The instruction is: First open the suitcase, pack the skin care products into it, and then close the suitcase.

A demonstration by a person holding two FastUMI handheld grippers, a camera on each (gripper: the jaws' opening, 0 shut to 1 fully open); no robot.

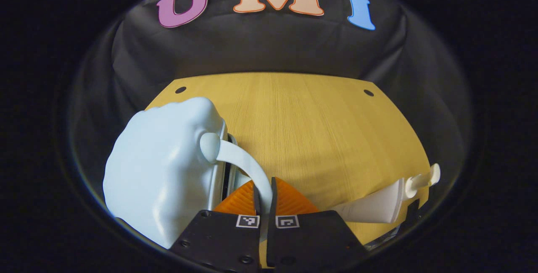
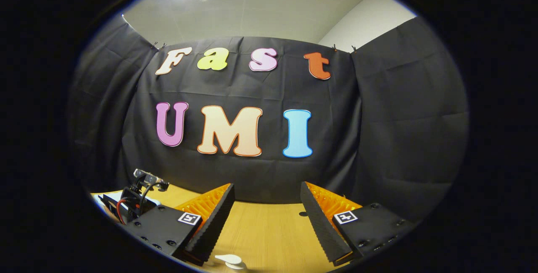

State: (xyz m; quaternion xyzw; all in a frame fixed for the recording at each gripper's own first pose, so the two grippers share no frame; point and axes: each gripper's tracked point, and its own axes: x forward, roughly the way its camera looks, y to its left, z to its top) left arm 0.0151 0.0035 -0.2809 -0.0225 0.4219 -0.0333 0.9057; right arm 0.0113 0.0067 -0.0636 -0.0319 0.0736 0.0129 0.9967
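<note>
In the left gripper view, the left gripper (image 1: 265,197) sits at six o'clock with its two fingers (image 1: 256,199) pinched together on the pale blue curved handle strap (image 1: 243,161) of the suitcase. The strap arcs up from the fingertips toward ten o'clock and ends in a rounded knob on the pale blue, smooth hard-shell suitcase (image 1: 162,168). The suitcase stands on the light wooden table (image 1: 311,130) at about eight to nine o'clock, its two halves closed against each other with a dark seam (edged in white) running beside the handle. At four o'clock, near the table's front edge, a white plastic skin care tube (image 1: 378,206) lies on its side with its small cap end pointing toward three o'clock, well apart from the suitcase. Farther off, the tabletop runs bare toward twelve o'clock and meets the black cloth wall (image 1: 269,46).

In the right gripper view, the right gripper (image 2: 267,218) has its fingers (image 2: 212,222) spread wide apart and grasps nothing. Between them at six o'clock a small white rounded object (image 2: 228,260) lies on the table; what it is cannot be told. At eight o'clock, farther back, the other gripper's black body with its cables (image 2: 134,199) is seen. Beyond it hangs the black cloth.
</note>
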